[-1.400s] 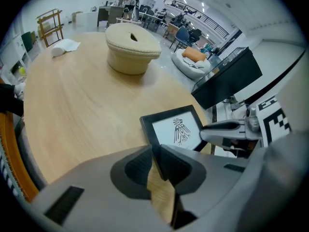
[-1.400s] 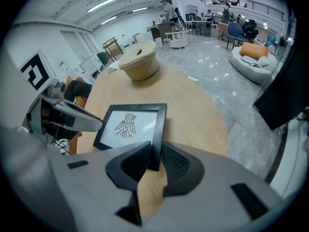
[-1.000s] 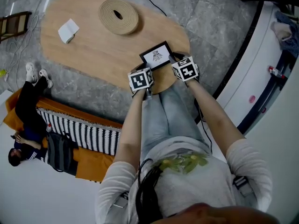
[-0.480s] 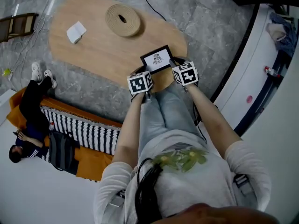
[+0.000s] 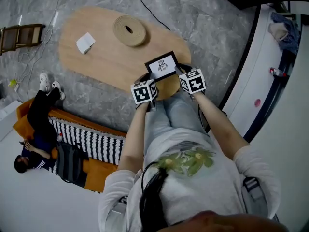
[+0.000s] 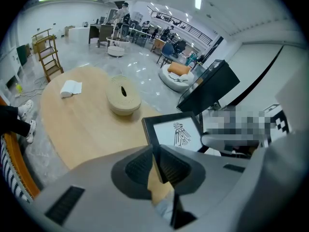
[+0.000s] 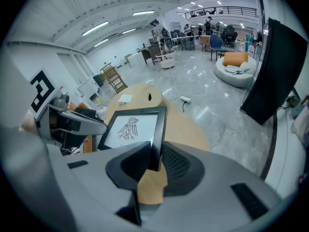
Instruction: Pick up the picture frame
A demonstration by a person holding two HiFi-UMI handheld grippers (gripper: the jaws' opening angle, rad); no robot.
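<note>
Black moulding borders the frame (image 5: 162, 65), which carries a white sheet with a dark bird-like figure. We hold it by its two side rails, face tilted up toward us, over the near end of the counter (image 5: 96, 57). From the head view and both gripper views we judge it clear of the wood, not resting on it. The left gripper (image 6: 155, 166) has its jaws pinching the left rail low down, the ribbed pads pressed on either face of it. The right gripper (image 7: 153, 161) has its jaws pinching the right rail near the lower corner in the same way.

We judge the frame stiff and light, so two modest grips should carry it. But the rails are thin and look smooth, and it could slide between the pads if we slacken. The front may be glazed; we cannot tell, so we treat it as fragile and keep the pads on the moulding. With a grip at each side, any unequal turn of our hands would twist the frame, so both should go together and level.

Farther along the counter lie a woven coil (image 5: 129, 31) and, beyond it to the left, a folded white paper (image 5: 86, 42), both well apart from the frame. Grey stone floor (image 5: 207, 18) surrounds the counter, and a person (image 5: 41, 124) lies at the left edge.
</note>
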